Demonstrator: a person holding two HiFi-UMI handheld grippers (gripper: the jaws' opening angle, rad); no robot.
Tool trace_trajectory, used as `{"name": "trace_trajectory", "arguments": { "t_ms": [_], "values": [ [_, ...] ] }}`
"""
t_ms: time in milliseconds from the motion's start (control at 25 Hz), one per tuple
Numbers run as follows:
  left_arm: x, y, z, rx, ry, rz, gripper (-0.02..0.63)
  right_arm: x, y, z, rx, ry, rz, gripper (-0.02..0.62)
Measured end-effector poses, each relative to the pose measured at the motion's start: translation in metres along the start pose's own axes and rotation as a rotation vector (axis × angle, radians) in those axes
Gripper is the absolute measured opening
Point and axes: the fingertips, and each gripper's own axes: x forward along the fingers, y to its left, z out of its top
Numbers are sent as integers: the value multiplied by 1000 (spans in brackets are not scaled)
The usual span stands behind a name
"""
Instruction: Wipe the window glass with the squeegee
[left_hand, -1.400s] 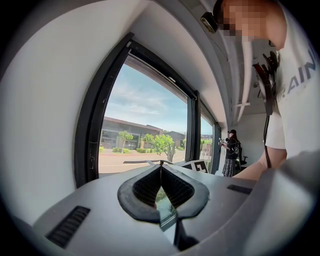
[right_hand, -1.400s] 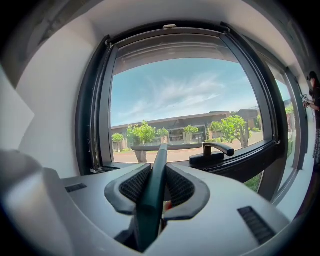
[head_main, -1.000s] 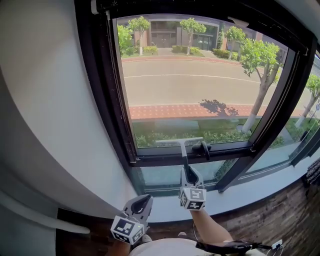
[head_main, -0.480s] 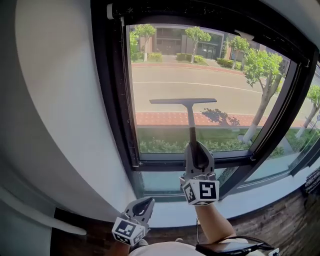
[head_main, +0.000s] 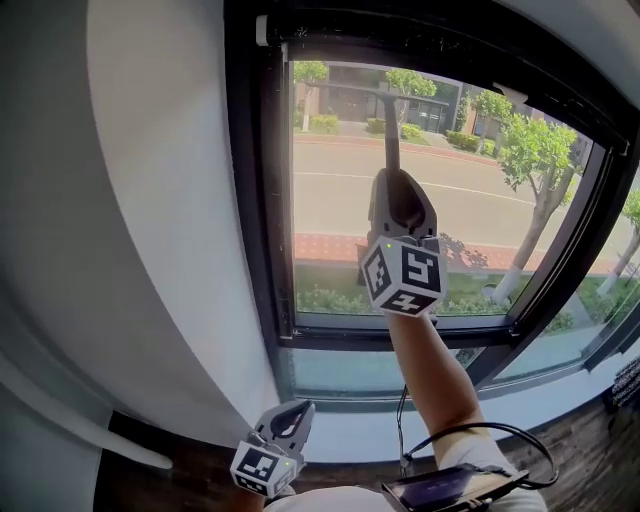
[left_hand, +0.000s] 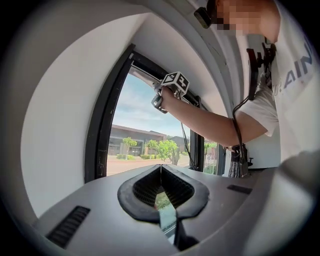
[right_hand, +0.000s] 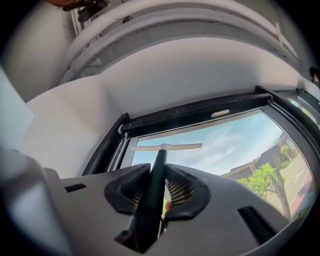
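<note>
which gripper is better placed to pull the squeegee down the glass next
Right: the right gripper is shut on the squeegee, up near the glass top. The left gripper hangs low, shut, empty.

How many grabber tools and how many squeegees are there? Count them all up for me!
Grippers: 2, the left gripper and the right gripper
Squeegees: 1, the squeegee, held in the right gripper
Total: 3
</note>
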Motion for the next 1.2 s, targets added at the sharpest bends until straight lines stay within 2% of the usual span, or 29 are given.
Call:
{"name": "trace_trajectory", "arguments": {
  "t_ms": [200,400,720,1200],
  "values": [
    [-7,3,2,18,-6,7,19,32,14,12,-43,-11,-56,100],
    [-13,11,-1,7,-3,19,18,35,27,12,-64,-10,-79,100],
    [-12,12,-4,-7,2,-6,18,50,39,25,-173,-40,-128,100],
    [-14,19,-7,-36,-5,-8,18,37,38,-5,-205,2,-130,100]
  ]
}}
